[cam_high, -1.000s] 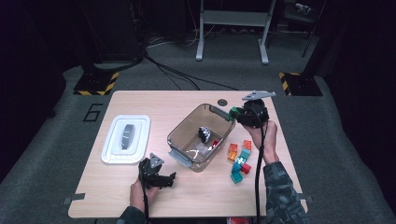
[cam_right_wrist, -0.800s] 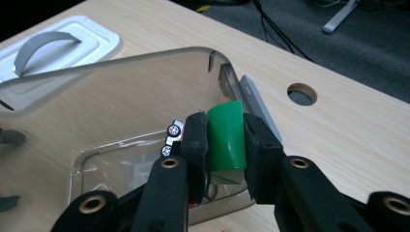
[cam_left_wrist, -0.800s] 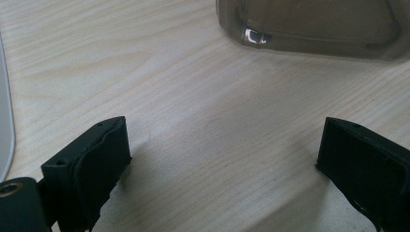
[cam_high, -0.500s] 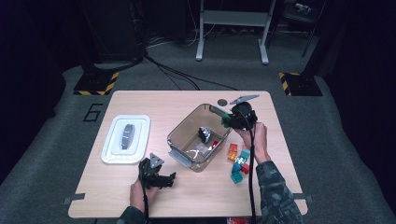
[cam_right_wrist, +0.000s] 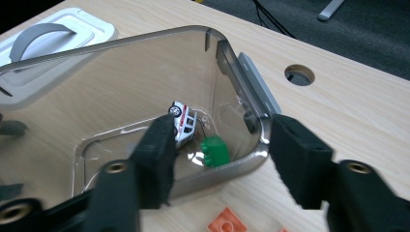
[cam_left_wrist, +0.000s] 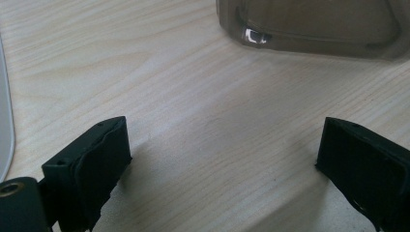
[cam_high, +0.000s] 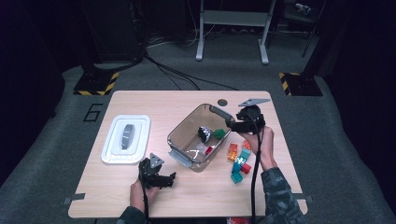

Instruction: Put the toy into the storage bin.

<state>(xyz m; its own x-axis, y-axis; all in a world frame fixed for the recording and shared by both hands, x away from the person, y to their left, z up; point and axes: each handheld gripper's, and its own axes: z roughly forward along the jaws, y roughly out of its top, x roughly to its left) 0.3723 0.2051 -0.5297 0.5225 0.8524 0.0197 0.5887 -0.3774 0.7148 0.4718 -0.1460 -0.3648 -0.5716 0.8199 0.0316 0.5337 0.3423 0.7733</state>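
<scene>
A clear brownish bin (cam_high: 180, 135) stands mid-table. In it lie a white toy car (cam_high: 204, 134), a green brick (cam_high: 219, 133) and a small red piece (cam_high: 208, 150). My right gripper (cam_high: 229, 125) hovers over the bin's right corner. Its jaws have just been opening and hold nothing. In the right gripper view, the right gripper (cam_right_wrist: 227, 159) straddles the bin rim (cam_right_wrist: 261, 140), with the green brick (cam_right_wrist: 215, 151) and the car (cam_right_wrist: 183, 123) on the floor below. My left gripper (cam_high: 172, 178) rests open near the front edge. The left gripper view shows the left gripper (cam_left_wrist: 222, 164) over bare wood.
A white lid (cam_high: 126, 138) with a grey handle lies left of the bin. Several loose bricks, orange (cam_high: 232, 150), teal (cam_high: 245, 154) and red (cam_high: 246, 168), sit right of the bin beside the person's right hand. A cable hole (cam_high: 222, 102) is behind the bin.
The right gripper came in from the back right to the bin's corner and its jaws parted. A green brick now lies in the bin. The left gripper kept still.
</scene>
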